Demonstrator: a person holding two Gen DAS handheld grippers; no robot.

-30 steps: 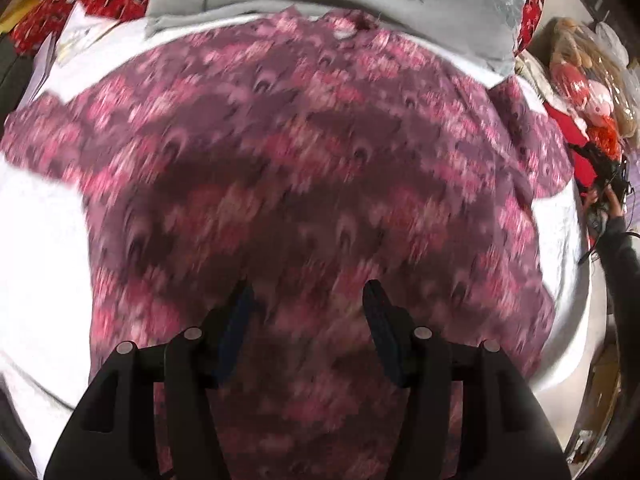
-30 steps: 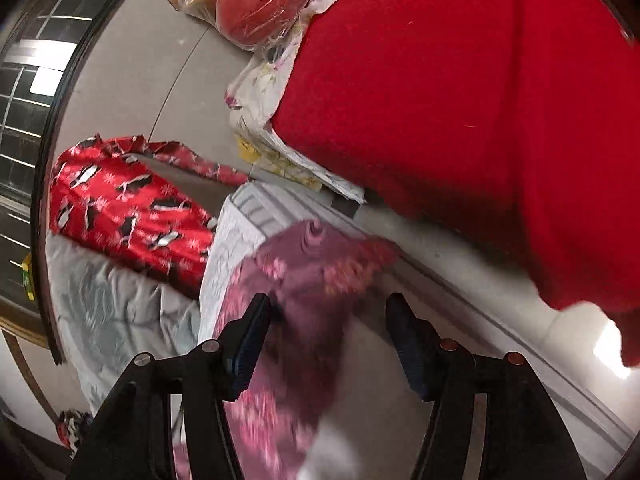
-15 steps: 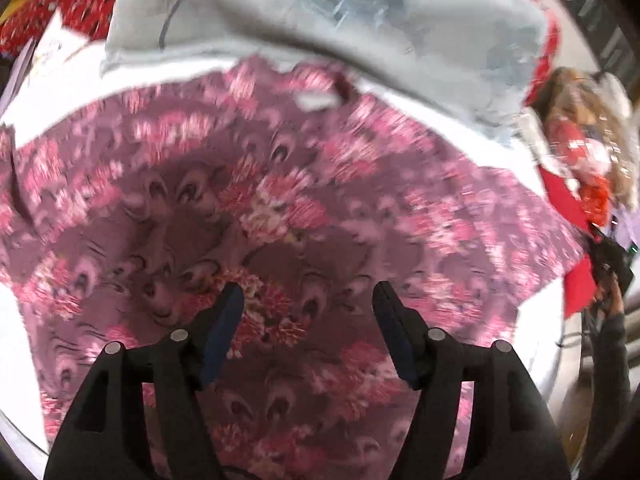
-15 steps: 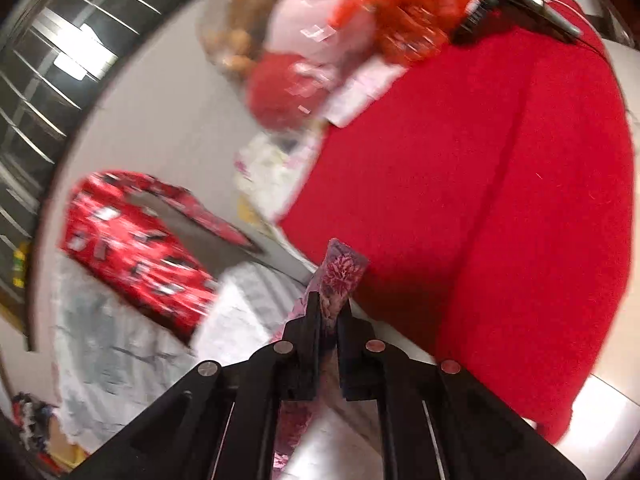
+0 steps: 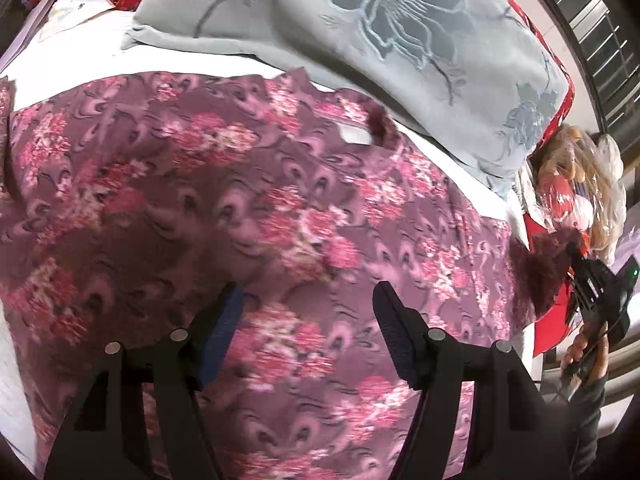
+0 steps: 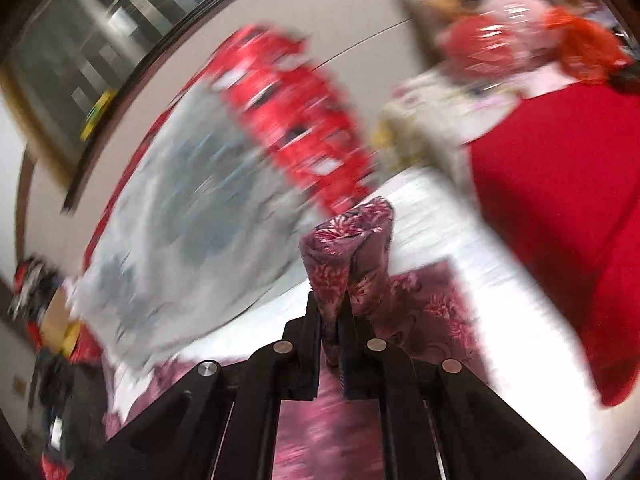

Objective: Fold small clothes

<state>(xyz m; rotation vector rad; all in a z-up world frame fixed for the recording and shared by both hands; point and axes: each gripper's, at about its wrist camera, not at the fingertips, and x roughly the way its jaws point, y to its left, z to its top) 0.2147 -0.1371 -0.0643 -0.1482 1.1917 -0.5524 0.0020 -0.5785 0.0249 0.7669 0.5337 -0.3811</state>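
Note:
A purple shirt with pink flowers (image 5: pixel 256 216) lies spread on a white surface (image 5: pixel 452 160) and fills the left wrist view. My left gripper (image 5: pixel 308 300) hovers open over the shirt's lower middle, nothing between its fingers. At the far right of that view my right gripper (image 5: pixel 576 254) grips the shirt's right sleeve end, with a hand below it. In the right wrist view my right gripper (image 6: pixel 334 304) is shut on the bunched sleeve (image 6: pixel 352 248), lifted off the surface; the cloth sticks out past the fingertips.
A grey cloth with a blue flower print (image 5: pixel 360 32) lies just beyond the shirt's collar. Red patterned fabric (image 6: pixel 296 112) sits behind it. A red blanket (image 6: pixel 560 208) and a plastic bag of stuffed items (image 5: pixel 576 192) lie to the right.
My right gripper closed on the sleeve end and lifted it, rolling as it rose. My left gripper slid across the shirt, still open; the grey cloth now looms larger.

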